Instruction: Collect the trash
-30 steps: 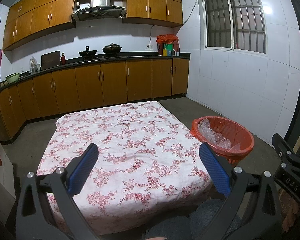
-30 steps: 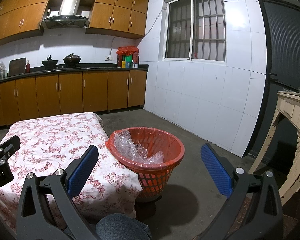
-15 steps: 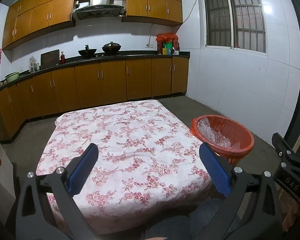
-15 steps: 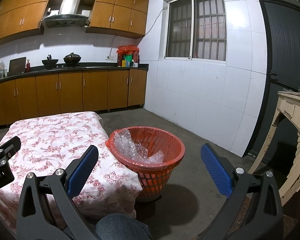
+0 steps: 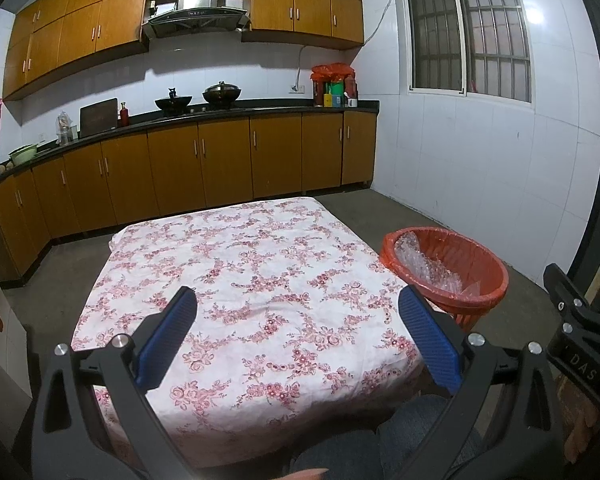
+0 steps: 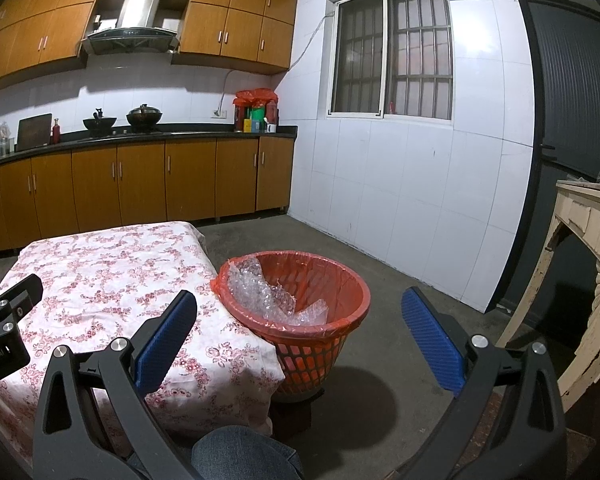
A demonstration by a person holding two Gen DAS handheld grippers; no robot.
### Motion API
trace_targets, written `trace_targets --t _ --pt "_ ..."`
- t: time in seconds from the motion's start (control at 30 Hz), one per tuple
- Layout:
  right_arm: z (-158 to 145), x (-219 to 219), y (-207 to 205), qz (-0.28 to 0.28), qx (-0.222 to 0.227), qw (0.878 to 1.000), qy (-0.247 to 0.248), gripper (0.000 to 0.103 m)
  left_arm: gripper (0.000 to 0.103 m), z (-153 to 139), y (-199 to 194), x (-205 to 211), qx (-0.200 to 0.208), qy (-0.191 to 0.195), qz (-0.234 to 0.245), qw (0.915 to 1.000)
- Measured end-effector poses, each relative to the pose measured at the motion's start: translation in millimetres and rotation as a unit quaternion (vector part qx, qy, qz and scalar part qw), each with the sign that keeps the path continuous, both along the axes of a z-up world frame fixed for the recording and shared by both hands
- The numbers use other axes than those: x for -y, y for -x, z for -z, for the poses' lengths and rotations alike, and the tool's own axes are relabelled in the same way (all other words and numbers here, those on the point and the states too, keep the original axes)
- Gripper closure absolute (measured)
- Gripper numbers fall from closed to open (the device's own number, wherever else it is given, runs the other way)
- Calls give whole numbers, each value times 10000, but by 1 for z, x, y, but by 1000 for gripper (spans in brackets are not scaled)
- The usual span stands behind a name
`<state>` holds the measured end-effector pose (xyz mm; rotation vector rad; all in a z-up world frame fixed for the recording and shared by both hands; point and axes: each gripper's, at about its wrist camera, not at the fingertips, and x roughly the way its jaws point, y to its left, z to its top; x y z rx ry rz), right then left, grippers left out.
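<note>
A red basket bin (image 5: 480, 284) with a red liner stands on the floor at the table's right side; it also shows in the right wrist view (image 6: 320, 344). Clear bubble wrap (image 6: 260, 292) lies inside it, seen too in the left wrist view (image 5: 424, 268). The table (image 5: 260, 280) has a pink floral cloth with nothing on it. My left gripper (image 5: 298, 324) is open and empty over the table's near edge. My right gripper (image 6: 300, 320) is open and empty, near the bin and in front of it.
Wooden kitchen cabinets (image 5: 220, 160) and a counter with pots run along the back wall. A white tiled wall with a barred window (image 6: 392, 52) is on the right. A worn cream wooden piece (image 6: 580, 260) stands at far right. A knee in jeans (image 6: 240, 456) shows below.
</note>
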<state>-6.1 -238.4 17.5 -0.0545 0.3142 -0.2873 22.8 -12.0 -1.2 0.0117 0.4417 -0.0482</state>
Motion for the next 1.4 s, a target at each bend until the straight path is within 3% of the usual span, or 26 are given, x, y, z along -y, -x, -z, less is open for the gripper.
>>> trace_targets --t 1.4 --pt "2 6 6 1 -73 10000 -61 2 4 3 -5 -5 -90 14 48 9999"
